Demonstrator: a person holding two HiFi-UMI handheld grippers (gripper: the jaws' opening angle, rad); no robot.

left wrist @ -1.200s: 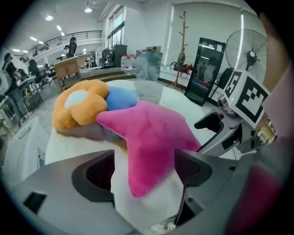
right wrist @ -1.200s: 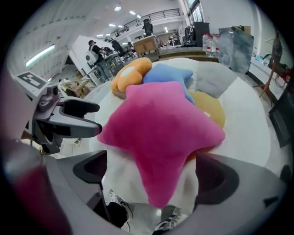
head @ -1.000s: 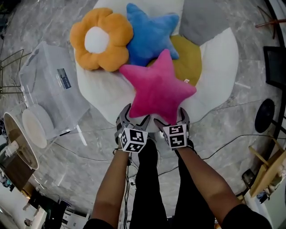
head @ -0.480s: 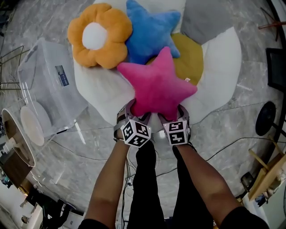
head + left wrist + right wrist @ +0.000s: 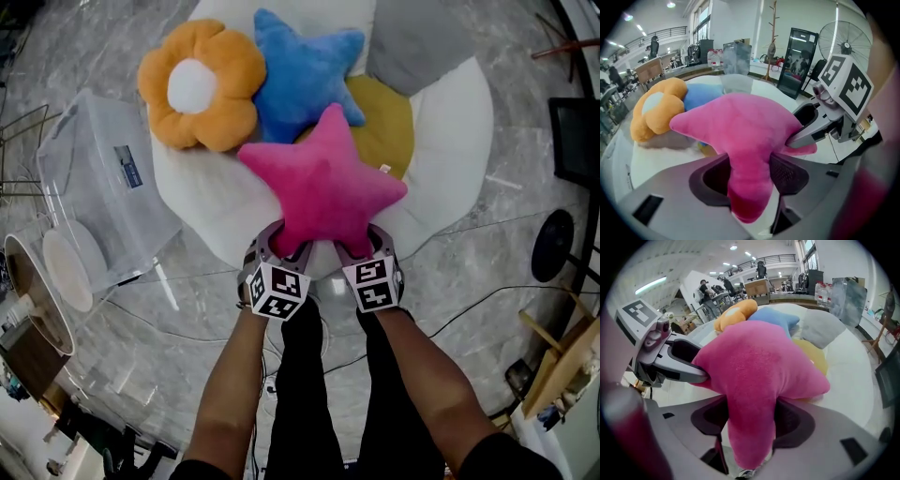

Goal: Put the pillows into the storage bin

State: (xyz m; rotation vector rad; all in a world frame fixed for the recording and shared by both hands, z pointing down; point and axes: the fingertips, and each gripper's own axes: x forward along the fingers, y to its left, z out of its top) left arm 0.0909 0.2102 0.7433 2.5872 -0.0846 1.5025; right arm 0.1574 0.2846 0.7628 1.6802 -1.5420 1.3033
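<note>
Overhead first: lying on a round white floor cushion [image 5: 450, 141], a plush pink star pillow [image 5: 323, 183], pinched at its two nearest points by the left gripper [image 5: 278, 246] and right gripper [image 5: 361, 246]. Behind it, an orange flower pillow [image 5: 199, 86] and a blue star pillow [image 5: 302, 70]. Well apart to the left, a clear plastic storage bin [image 5: 98, 197].

Left gripper view: having just been closing, now clamped on one pink point.

Right gripper view: likewise just closing, squeezing the other point.
</note>
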